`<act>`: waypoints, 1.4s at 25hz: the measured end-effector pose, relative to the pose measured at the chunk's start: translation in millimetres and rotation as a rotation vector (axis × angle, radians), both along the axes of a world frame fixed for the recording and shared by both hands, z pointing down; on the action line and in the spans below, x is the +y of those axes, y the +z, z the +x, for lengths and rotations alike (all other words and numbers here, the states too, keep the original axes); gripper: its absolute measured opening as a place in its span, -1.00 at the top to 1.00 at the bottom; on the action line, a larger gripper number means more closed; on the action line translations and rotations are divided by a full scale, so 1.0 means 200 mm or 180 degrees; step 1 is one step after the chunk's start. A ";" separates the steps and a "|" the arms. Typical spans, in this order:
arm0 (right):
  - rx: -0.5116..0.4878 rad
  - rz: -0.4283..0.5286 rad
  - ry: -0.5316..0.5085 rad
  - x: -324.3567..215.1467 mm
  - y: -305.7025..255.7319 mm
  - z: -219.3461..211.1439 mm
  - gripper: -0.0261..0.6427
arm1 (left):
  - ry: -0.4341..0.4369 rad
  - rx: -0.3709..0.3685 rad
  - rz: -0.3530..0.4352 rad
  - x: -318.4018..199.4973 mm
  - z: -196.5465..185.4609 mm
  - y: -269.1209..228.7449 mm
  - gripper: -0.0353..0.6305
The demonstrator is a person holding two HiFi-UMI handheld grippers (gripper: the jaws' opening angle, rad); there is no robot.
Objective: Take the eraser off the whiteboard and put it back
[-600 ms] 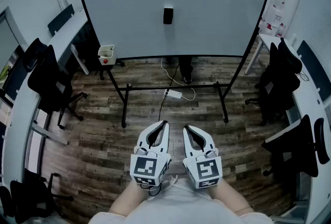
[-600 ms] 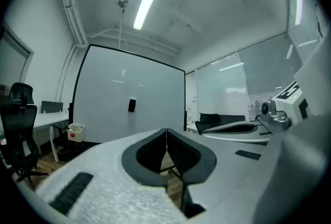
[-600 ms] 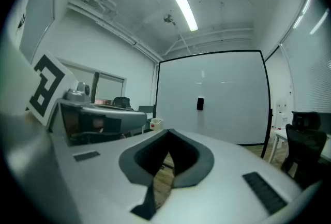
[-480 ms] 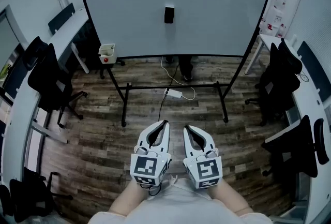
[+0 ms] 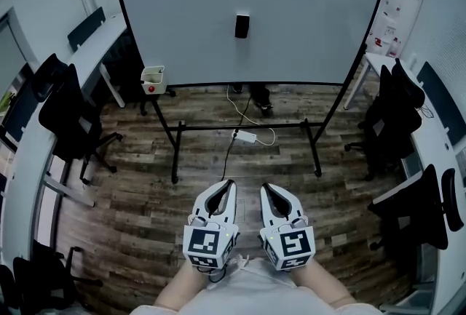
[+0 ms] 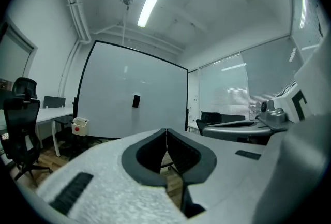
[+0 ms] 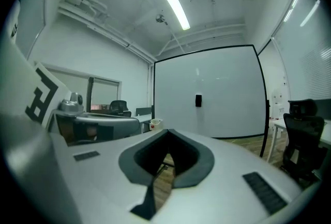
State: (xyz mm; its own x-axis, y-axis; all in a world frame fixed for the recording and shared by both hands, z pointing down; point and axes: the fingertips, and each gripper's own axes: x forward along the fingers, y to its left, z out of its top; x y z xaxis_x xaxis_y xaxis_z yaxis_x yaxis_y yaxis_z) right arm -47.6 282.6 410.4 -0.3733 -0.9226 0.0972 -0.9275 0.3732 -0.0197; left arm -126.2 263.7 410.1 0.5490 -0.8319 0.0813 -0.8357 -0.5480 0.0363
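Black eraser (image 5: 242, 26) sits at the middle of the whiteboard (image 5: 313, 15), well apart from my left tongs (image 5: 230, 183) and right tongs (image 5: 265, 188), both shut and empty, which have barely shifted, so the pickup has not begun.

head view: overhead, steep down | gripper views: low, level, far back | shared: whiteboard (image 5: 313, 15)
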 end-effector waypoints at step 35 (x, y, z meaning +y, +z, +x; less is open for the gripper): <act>0.0036 0.0120 -0.0378 -1.58 -0.04 0.59 0.84 | -0.0380 -0.0110 0.0107 -1.51 0.49 0.00 0.84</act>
